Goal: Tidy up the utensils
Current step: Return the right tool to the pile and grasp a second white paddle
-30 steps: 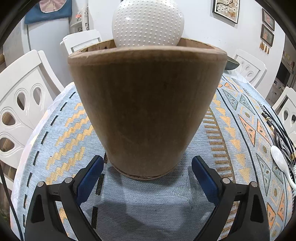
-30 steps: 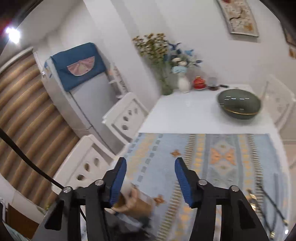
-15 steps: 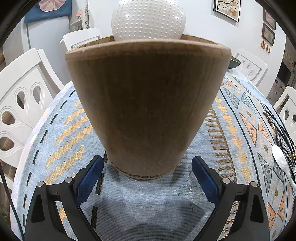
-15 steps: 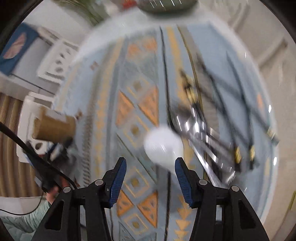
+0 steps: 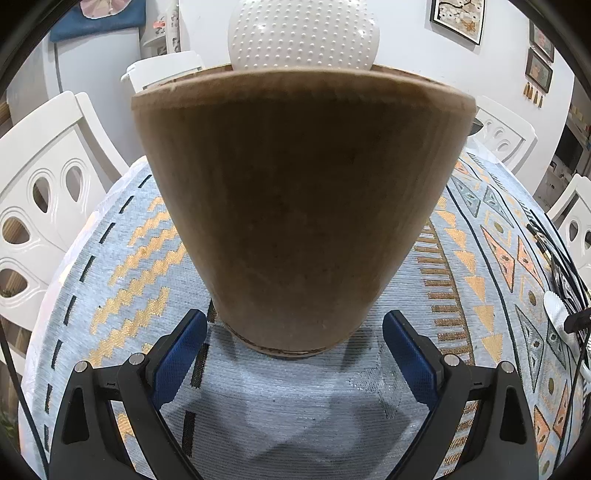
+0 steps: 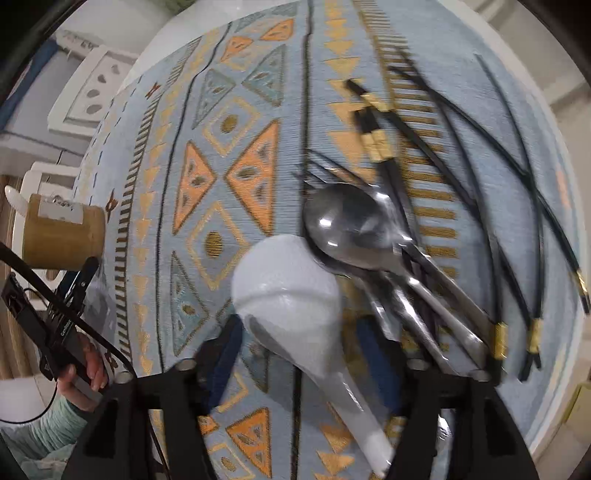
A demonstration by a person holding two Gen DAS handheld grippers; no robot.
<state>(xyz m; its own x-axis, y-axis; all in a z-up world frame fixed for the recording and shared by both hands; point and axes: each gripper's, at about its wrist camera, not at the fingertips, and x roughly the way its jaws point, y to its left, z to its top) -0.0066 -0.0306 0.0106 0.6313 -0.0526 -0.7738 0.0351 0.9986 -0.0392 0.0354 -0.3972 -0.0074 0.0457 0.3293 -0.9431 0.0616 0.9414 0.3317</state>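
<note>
At the far left of the right wrist view we see a hand (image 6: 83, 373) in a pale green sleeve holding the left gripper (image 6: 72, 291) just beside the wooden holder (image 6: 61, 236), which stands on the patterned cloth (image 6: 207, 155) covering the counter. From the left wrist view, the left gripper (image 5: 293, 345) has its fingers (image 5: 181, 352) spread apart on either side of the wooden holder's (image 5: 301, 206) base, close to it but not pressing on it. A white dotted spoon (image 5: 303, 35) pokes up over the holder's far rim.

Moving right, the right gripper (image 6: 299, 354) points steeply down over the pile of loose utensils. Its fingers (image 6: 221, 350) are opening, and the white ceramic spoon (image 6: 291, 299) lies between them on the cloth, its handle running down and to the right; the blur keeps us from seeing any contact. Touching that spoon's bowl on the right is a metal spoon (image 6: 343, 229), stacked among other metal handles. Further right, black chopsticks (image 6: 491, 173) with gold bands lie scattered across the cloth.
</note>
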